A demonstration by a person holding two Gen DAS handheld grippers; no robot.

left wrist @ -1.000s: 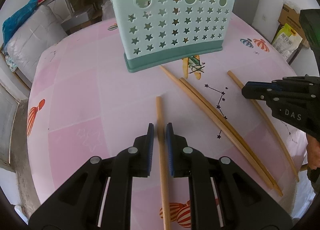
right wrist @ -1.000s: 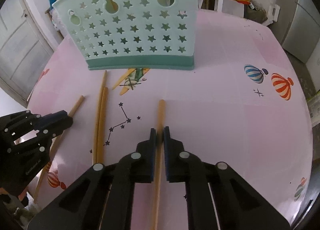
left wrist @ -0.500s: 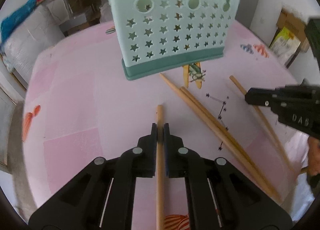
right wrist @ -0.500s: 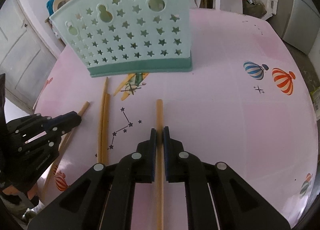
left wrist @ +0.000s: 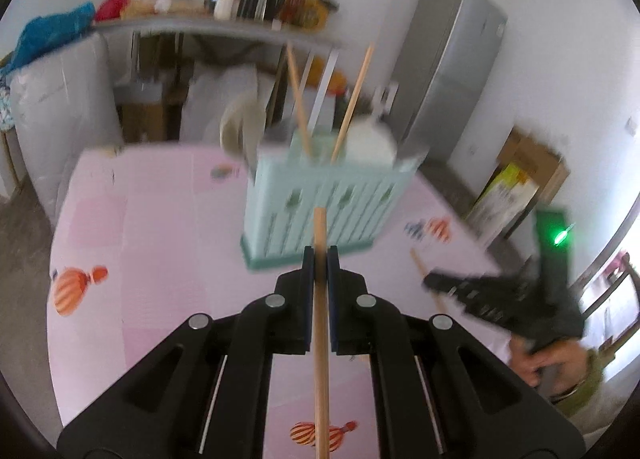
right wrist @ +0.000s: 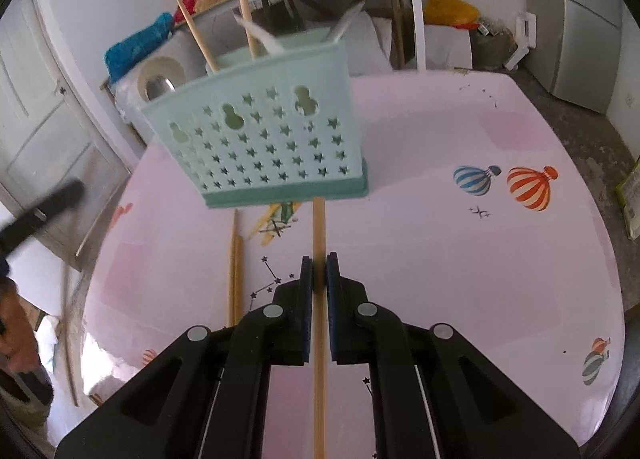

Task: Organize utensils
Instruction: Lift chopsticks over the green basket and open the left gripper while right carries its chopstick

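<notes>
the left gripper [left wrist: 319,255] is clamped tight on a wooden chopstick [left wrist: 320,323], its jaws having just closed, tip toward the mint basket [left wrist: 320,203] at 12 o'clock. the right gripper [right wrist: 319,263] pinches another chopstick [right wrist: 319,235] the same way. two loose chopsticks [right wrist: 236,271] lie on the pink table [right wrist: 440,259] at 10 o'clock of it.

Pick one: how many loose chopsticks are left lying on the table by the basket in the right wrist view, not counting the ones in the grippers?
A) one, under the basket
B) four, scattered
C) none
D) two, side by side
D: two chopsticks lie side by side on the pink table, in front of the basket and left of the chopstick clamped in the right gripper.
</notes>
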